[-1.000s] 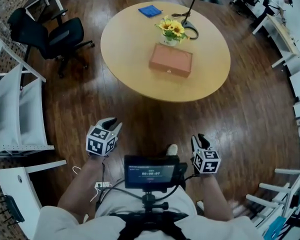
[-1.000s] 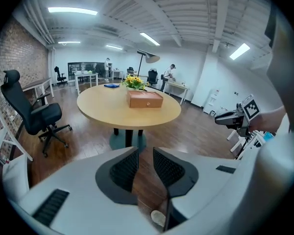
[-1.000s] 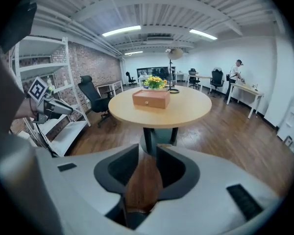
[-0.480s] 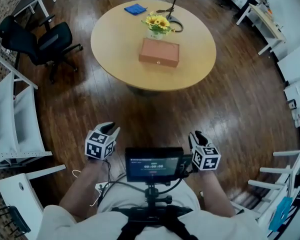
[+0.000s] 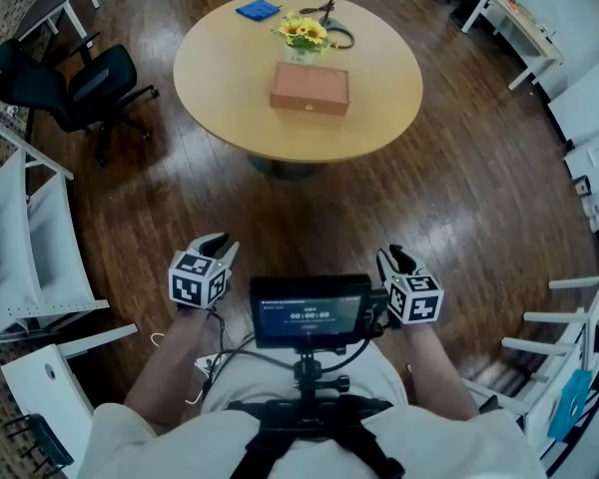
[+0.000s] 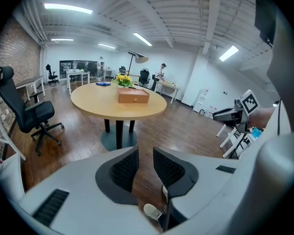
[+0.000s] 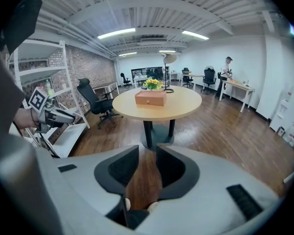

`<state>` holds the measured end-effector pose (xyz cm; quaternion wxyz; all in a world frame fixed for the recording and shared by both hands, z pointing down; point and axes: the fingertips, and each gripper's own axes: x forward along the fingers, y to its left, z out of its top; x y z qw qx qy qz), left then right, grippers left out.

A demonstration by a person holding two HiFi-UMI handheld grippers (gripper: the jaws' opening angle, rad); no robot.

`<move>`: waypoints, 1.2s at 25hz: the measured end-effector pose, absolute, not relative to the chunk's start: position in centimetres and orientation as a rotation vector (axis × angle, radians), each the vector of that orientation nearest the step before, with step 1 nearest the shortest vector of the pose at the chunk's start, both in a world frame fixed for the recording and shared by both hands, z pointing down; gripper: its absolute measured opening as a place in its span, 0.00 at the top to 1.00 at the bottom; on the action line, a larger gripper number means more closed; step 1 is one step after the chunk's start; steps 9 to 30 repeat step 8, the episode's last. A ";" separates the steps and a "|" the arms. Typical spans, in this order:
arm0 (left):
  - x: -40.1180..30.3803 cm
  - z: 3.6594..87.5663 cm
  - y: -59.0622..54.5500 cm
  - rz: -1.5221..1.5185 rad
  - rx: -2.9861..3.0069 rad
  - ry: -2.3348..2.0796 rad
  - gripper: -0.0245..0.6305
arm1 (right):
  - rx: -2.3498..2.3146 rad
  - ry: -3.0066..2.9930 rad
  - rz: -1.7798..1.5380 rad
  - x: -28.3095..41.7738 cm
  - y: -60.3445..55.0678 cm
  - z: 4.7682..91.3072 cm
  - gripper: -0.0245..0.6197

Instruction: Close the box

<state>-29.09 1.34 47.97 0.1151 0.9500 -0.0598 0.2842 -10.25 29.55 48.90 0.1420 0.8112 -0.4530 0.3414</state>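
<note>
A brown box with its lid down lies on the round wooden table, far ahead of me; it also shows as the box and the box in the gripper views. My left gripper and right gripper hang close to my body over the floor, well short of the table. In the left gripper view the left gripper has a narrow gap between its pads and nothing in it. The right gripper stands likewise, with only floor showing between its jaws.
A vase of yellow flowers, a blue cloth and a lamp base sit behind the box. A black office chair and white shelving stand at the left, white racks at the right. A monitor hangs at my chest.
The table and box have slid up and away in the head view, so I stand farther from them. Both grippers keep their place by my body.
</note>
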 end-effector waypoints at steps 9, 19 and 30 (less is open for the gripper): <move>-31.4 48.5 1.1 0.821 2.799 -0.195 0.82 | 2.331 -1.315 0.967 -12.3 29.3 49.7 0.78; -31.4 48.5 1.1 0.821 2.799 -0.195 0.82 | 2.331 -1.315 0.967 -12.3 29.3 49.7 0.78; -31.4 48.5 1.1 0.821 2.799 -0.195 0.82 | 2.331 -1.315 0.967 -12.3 29.3 49.7 0.78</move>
